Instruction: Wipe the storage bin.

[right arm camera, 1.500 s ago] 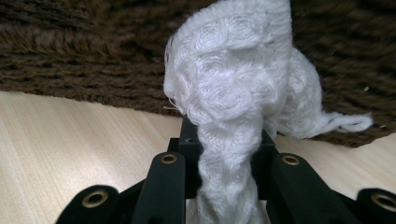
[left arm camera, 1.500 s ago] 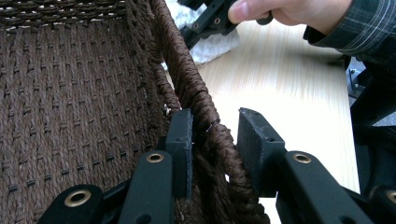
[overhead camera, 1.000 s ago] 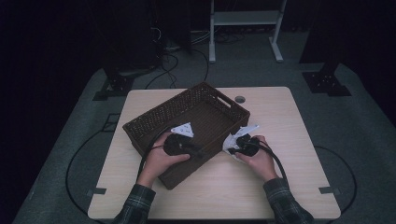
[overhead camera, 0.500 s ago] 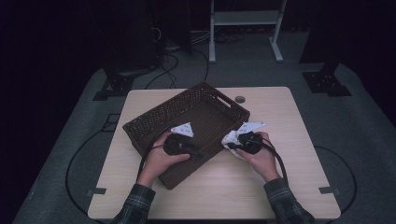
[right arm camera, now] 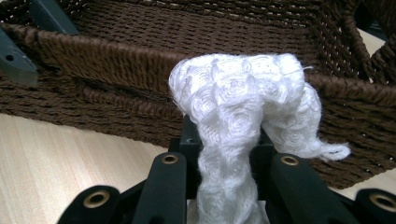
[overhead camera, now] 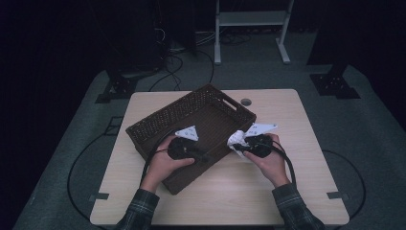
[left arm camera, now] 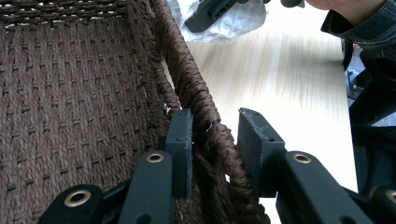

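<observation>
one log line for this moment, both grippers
left gripper: straddles wicker basket wall | right gripper: shut on white cloth | cloth: outside basket

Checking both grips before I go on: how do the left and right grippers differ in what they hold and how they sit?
The left gripper straddles the brown woven basket's near wall, one jaw inside, one outside; the right gripper is shut on a crumpled white cloth.
The left sits over the basket rim; the right is outside the basket, above the table, beside the wall.
Shared: both have black jaws and each is held in one hand.
</observation>
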The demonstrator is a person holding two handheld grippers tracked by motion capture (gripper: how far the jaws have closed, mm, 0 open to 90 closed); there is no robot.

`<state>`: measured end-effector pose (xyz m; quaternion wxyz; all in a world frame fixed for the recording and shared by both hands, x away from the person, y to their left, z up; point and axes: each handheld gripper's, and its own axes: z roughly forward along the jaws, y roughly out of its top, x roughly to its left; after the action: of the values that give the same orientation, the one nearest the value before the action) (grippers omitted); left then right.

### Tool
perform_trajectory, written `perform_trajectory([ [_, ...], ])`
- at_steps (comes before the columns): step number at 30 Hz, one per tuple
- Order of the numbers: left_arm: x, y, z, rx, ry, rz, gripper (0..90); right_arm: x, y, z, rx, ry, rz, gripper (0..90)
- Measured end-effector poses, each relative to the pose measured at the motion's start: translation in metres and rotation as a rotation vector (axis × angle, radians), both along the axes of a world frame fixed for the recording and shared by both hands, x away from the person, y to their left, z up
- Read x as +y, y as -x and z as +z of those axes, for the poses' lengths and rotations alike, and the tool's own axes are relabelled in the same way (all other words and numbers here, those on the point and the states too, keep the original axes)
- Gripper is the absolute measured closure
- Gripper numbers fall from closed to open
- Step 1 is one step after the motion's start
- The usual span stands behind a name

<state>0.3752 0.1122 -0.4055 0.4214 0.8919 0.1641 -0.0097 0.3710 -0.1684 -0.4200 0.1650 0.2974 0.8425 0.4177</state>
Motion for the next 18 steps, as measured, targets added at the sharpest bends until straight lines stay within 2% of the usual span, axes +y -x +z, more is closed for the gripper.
perform_trajectory([
  [3,0.000,0.000,0.000,0.000,0.000,0.000,66.0,0.002,0.003,0.003,-0.016,0.003,0.006,73.8],
  [6,0.000,0.000,0.000,0.000,0.000,0.000,66.0,0.002,0.006,0.007,-0.021,-0.012,0.016,73.8],
  [10,0.000,0.000,0.000,0.000,-0.002,0.001,66.0,0.004,0.008,0.007,-0.021,-0.007,0.026,73.8],
  [18,-0.001,0.000,0.000,-0.001,-0.007,0.001,66.1,0.009,0.001,-0.009,0.026,0.017,0.034,73.9],
])
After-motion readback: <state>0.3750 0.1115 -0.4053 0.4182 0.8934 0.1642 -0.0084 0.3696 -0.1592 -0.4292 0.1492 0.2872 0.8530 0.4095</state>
